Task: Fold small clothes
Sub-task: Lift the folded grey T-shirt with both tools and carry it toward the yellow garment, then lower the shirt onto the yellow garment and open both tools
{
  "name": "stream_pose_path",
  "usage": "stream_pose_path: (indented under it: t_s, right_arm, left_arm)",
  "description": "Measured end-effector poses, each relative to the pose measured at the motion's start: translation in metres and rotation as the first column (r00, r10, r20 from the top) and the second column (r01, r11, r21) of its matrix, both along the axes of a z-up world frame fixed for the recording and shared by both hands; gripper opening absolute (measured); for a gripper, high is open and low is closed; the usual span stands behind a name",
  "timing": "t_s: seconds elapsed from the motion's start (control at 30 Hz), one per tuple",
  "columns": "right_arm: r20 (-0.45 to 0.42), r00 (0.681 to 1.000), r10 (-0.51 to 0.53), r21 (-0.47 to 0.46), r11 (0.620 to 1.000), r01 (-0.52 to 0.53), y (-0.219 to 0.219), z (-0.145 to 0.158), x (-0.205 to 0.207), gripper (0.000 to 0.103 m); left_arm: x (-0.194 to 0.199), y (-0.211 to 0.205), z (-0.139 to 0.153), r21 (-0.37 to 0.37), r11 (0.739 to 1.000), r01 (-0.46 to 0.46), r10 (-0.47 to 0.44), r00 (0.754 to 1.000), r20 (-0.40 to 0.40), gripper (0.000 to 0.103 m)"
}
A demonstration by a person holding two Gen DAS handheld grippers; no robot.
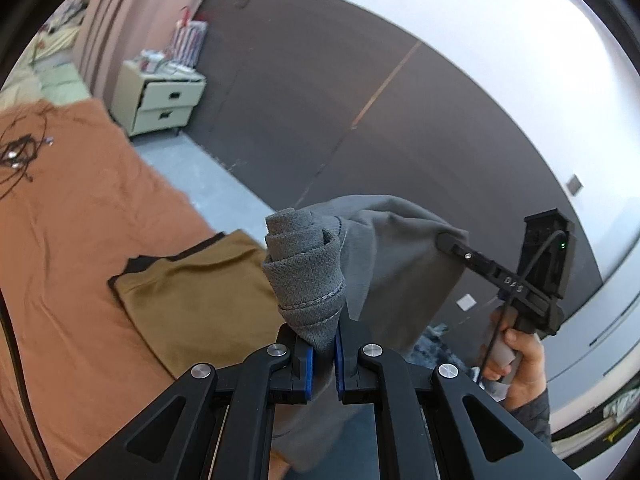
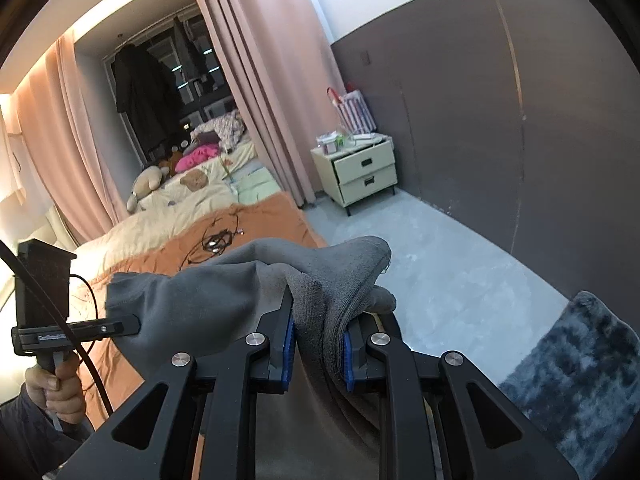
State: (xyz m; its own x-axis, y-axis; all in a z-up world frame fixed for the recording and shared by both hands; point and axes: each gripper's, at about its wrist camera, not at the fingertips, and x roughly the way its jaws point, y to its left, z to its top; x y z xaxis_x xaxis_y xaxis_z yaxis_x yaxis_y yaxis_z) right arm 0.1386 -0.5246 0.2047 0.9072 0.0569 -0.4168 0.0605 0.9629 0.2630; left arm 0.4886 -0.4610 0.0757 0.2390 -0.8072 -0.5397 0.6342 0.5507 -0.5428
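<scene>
Black gripper arms with blue pads fill the bottom of both wrist views; between the pads of the left gripper [image 1: 324, 354] a bunched edge of a grey garment [image 1: 384, 264] is pinched, and the jaws stand almost fully together on it; the cloth rises above the pads in a rolled wad. From there the garment stretches across to the right gripper [image 2: 320, 344], whose pads also press on a thick fold of the same grey cloth, with a slightly wider gap than on the left; so the garment hangs in the air between the two tools, above the edge of the bed and the floor. On the orange bedcover [image 1: 80, 208] lies an olive-brown folded cloth [image 1: 200, 304], near the left gripper and below the grey one; further away on the bedcover is a tangle of black cable [image 1: 18, 156]. A hand [image 1: 520, 364] holds the handle of the right tool; beside the bed stands a cream bedside cabinet [image 2: 360, 172] with two drawers, against a dark wall; a blue-grey fluffy rug [image 2: 576, 368] lies on the pale floor.
</scene>
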Motion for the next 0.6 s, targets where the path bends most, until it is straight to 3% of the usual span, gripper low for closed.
stream_pose_path:
  t_s: [0.27,0.37,0.4,0.43,0.47,0.5,0.6]
  right_arm:
    - [-0.058,0.998,0.027,-0.025,0.999,-0.028,0.057,-0.016,0.063,0.015]
    - [-0.036,0.999,0.039,-0.016,0.999,-0.04,0.078,-0.02,0.082,0.019]
    - [-0.038,0.999,0.032,-0.012,0.999,-0.033,0.081,-0.024,0.088,0.021]
    - [-0.068,0.998,0.003,-0.005,1.0,-0.003,0.087,-0.032,0.099,0.038]
    - [-0.126,0.992,-0.019,0.0,1.0,0.019,0.093,-0.04,0.111,0.062]
    - [-0.185,0.982,-0.037,0.0,0.999,0.038,0.094,-0.054,0.119,0.065]
    - [-0.279,0.956,-0.086,-0.032,0.996,0.08,0.111,-0.074,0.127,0.065]
  left_arm:
    - [0.061,0.01,-0.046,0.007,1.0,-0.029,0.029,0.999,-0.019,0.008]
    - [0.08,0.017,-0.07,0.036,0.995,-0.094,0.093,0.996,0.009,0.01]
    - [0.085,0.017,-0.08,0.072,0.99,-0.12,0.12,0.993,0.004,0.017]
    - [0.093,0.015,-0.098,0.139,0.98,-0.143,0.148,0.989,-0.026,0.035]
    - [0.098,0.015,-0.11,0.181,0.972,-0.152,0.164,0.985,-0.053,0.046]
    - [0.105,0.016,-0.128,0.231,0.96,-0.158,0.185,0.978,-0.099,0.059]
    - [0.112,0.034,-0.155,0.235,0.955,-0.181,0.222,0.962,-0.16,0.059]
